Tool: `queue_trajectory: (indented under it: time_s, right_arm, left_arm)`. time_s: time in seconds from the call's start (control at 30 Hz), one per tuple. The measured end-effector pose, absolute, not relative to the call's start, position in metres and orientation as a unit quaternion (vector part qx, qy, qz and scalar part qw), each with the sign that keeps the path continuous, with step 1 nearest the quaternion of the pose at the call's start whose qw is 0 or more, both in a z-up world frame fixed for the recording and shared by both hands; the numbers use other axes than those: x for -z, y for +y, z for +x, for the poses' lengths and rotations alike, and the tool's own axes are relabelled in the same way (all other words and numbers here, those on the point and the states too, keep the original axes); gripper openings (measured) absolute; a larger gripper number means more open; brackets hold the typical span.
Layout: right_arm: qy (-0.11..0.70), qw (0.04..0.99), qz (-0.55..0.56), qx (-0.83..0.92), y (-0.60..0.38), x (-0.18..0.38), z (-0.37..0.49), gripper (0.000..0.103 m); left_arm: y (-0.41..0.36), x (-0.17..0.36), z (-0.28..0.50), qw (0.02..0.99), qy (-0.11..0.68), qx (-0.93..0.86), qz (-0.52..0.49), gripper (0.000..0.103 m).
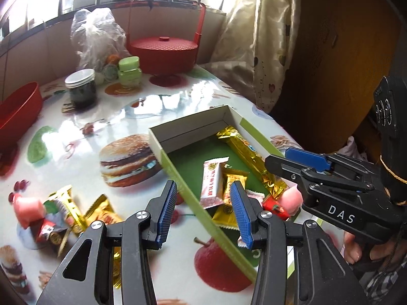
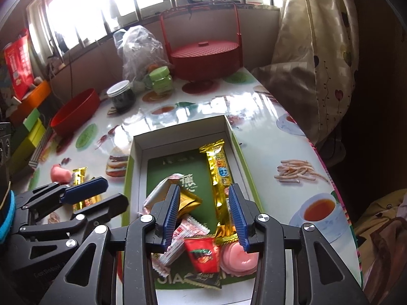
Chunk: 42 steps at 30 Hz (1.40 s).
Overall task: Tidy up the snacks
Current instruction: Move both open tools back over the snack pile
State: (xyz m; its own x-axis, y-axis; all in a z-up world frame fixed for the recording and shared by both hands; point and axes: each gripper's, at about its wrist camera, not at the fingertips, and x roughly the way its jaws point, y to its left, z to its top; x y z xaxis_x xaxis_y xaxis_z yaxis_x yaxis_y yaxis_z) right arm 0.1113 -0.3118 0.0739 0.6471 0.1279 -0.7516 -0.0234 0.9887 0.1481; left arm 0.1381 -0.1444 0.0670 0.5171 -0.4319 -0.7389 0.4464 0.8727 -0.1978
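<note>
An open cardboard box with green walls (image 1: pixel 189 190) (image 2: pixel 178 127) lies on the printed tablecloth. Inside it are a long gold bar (image 1: pixel 244 150) (image 2: pixel 218 172), a white-and-red packet (image 1: pixel 212 183), a red packet (image 2: pixel 203 256) and a pink jelly cup (image 2: pixel 239 256). My left gripper (image 1: pixel 203 213) hangs open over the box's left wall, nothing between its pads. My right gripper (image 2: pixel 205 214) hovers open above the snacks at the box's near end, gripping nothing. Left of the box, a pink jelly (image 1: pixel 28 208) and gold packets (image 1: pixel 73 211) lie loose on the table.
At the back stand a red lidded basket (image 1: pixel 162 50), a plastic bag (image 1: pixel 96 33), green jars (image 1: pixel 129 72) and a dark glass jar (image 1: pixel 81 89). A red bowl (image 1: pixel 17 111) sits at the left. A curtain (image 1: pixel 267 38) hangs past the table's right edge.
</note>
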Motion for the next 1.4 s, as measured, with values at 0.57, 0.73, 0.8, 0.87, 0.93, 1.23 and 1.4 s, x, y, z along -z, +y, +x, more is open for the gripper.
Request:
queue_trajectory:
  time_s: [0.57, 0.73, 0.8, 0.87, 0.93, 1.23, 1.4]
  right_arm:
    - [0.399, 0.913, 0.049, -0.072, -0.276, -0.085, 0.097, 0.04]
    - [0.395, 0.913, 0.049, -0.087, -0.264, -0.086, 0.095, 0.041]
    - [0.395, 0.913, 0.049, -0.091, -0.259, -0.085, 0.096, 0.042]
    - [0.397, 0.911, 0.05, -0.098, -0.253, -0.084, 0.097, 0.043]
    - [0.4, 0.91, 0.047, -0.104, -0.247, -0.082, 0.098, 0.047]
    - [0.414, 0.9, 0.045, -0.127, -0.221, -0.073, 0.106, 0.049]
    - [0.425, 0.893, 0.034, -0.141, -0.205, -0.066, 0.112, 0.049]
  left_arm:
    - [-0.099, -0.078, 0.119, 0.89, 0.402, 0.213, 0.001, 0.045]
    - [-0.087, -0.079, 0.116, 0.894, 0.399, 0.202, -0.007, 0.045]
    - [-0.08, -0.078, 0.115, 0.897, 0.397, 0.195, -0.01, 0.045]
    - [-0.071, -0.079, 0.114, 0.899, 0.395, 0.188, -0.017, 0.045]
    - [-0.062, -0.078, 0.114, 0.901, 0.393, 0.182, -0.024, 0.045]
    - [-0.026, -0.068, 0.116, 0.902, 0.402, 0.151, -0.046, 0.045]
    - [-0.011, -0.06, 0.118, 0.9, 0.41, 0.134, -0.056, 0.045]
